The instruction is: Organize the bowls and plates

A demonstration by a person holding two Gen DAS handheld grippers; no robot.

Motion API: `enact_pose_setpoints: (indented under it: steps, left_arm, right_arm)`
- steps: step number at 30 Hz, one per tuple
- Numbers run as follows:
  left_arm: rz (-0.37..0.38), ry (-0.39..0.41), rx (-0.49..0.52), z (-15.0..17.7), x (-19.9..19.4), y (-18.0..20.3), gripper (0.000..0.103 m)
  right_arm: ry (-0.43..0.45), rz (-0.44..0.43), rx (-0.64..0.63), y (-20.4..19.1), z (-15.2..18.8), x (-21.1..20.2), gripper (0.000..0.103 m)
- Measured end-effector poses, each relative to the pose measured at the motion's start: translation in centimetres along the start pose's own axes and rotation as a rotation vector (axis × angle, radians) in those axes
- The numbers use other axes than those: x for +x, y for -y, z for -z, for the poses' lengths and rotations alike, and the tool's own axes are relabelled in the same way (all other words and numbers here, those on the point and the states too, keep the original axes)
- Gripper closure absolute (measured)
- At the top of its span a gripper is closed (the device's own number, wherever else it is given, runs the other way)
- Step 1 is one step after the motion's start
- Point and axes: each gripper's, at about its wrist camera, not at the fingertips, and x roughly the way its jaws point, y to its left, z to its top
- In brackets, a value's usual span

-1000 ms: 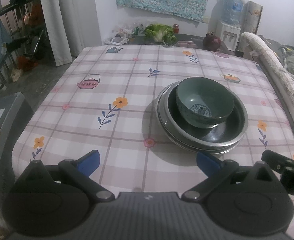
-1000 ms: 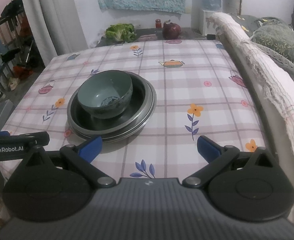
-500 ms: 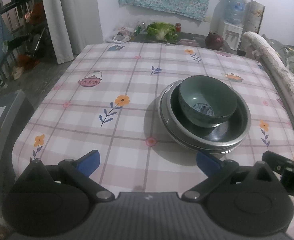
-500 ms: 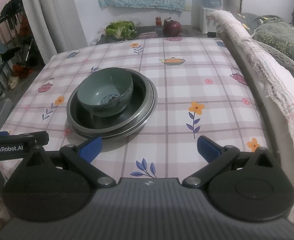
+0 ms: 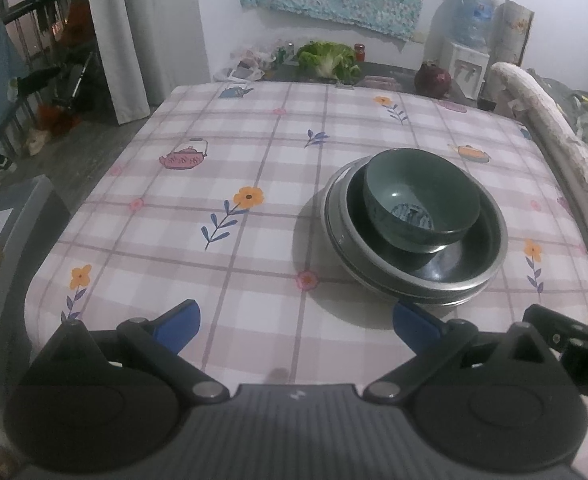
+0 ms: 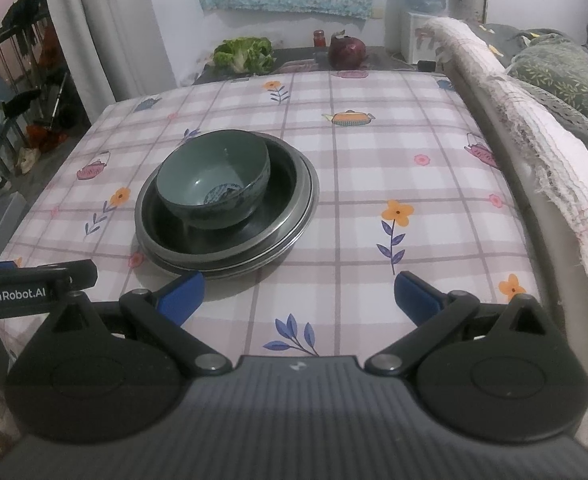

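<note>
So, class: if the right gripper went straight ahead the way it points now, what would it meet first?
Probably nothing at first: ahead of the open right gripper is bare tablecloth. The stacked plates and bowl sit left of that line.

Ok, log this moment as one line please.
left gripper: open, empty | right gripper: open, empty | bowl: inside stacked plates | table: stack right of centre

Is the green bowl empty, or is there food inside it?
Empty. The green bowl stands upright in the metal plates, and its bare inside with a blue pattern at the bottom shows.
</note>
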Motion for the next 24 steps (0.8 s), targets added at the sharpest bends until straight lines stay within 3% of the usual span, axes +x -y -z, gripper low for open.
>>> enact_pose_setpoints:
  steps: [24]
  left_arm:
    - [0.022,-0.039,0.010,0.2,1.3,0.0,0.000]
  right_arm:
    - [-0.050,0.001,-0.004,-0.5,0.2,1.7,0.001]
